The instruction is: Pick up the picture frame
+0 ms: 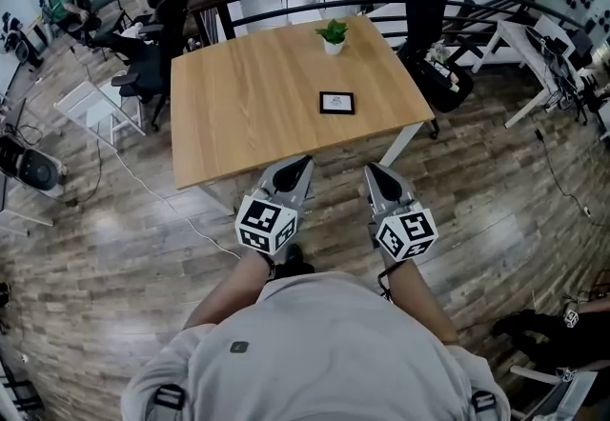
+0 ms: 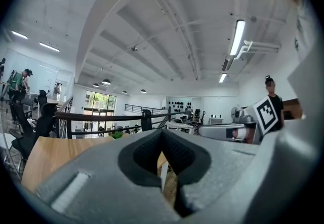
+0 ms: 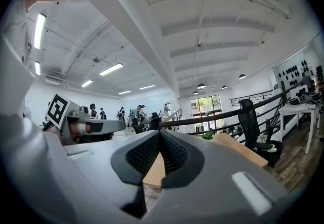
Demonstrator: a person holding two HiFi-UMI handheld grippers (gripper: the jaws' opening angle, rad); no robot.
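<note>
Seen from overhead at the near edge of a wooden table: left gripper and right gripper, held level and side by side, both clenched tight on nothing (only table edge and floor visible past the closed pads). Lying flat on the tabletop, right of centre and well apart from either tool: the picture frame, dark-bordered around a pale print, roughly in line with the right gripper. Beyond it, near the far edge, a small potted plant. Task judged not yet begun. Hard to tell at this range whether raised off the wood enough to get a pad underneath. Main risk from here: reaching in without first parting the jaws and simply shoving the frame across the smooth top; or, once opened, closing on too thin an edge and dropping it mid-lift. Also possible on an overshoot: knocking the plant.
</note>
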